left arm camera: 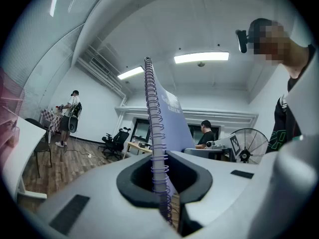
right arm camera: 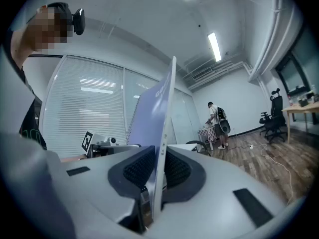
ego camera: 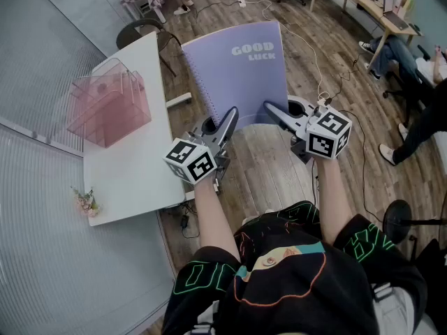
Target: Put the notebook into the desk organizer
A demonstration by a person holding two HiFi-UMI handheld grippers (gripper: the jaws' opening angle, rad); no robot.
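While both tongs are closed tight on the notebook, nothing has gone into the organizer yet. The left tongs (ego camera: pixel 225 123) pinch the notebook (ego camera: pixel 237 68) on its wire-spiral side, near the bottom. The left gripper view shows the pads pressed in on the wire rings. The right tongs (ego camera: pixel 274 112) pinch the other side, the loose page edge, also near the bottom. The right gripper view shows the thin edge squeezed flat between its pads.

The notebook is in the middle of the head view, held up in the air over the wood floor (ego camera: pixel 279 173). It stands on end. Its long side runs from the tongs up toward the top of the frame. Its purple cover, with the words GOOD LUCK, faces the person, and the spiral is on the frame's left.

The pink see-through organizer (ego camera: pixel 108 107) sits on the white tabletop (ego camera: pixel 133 166) in the upper left of the frame, well apart from the notebook. It lies to the left of both tongs, so the left hand is nearer to it. Its slots look open at the top. I think the notebook should travel left, stay standing up, and go down into a slot bottom edge first.
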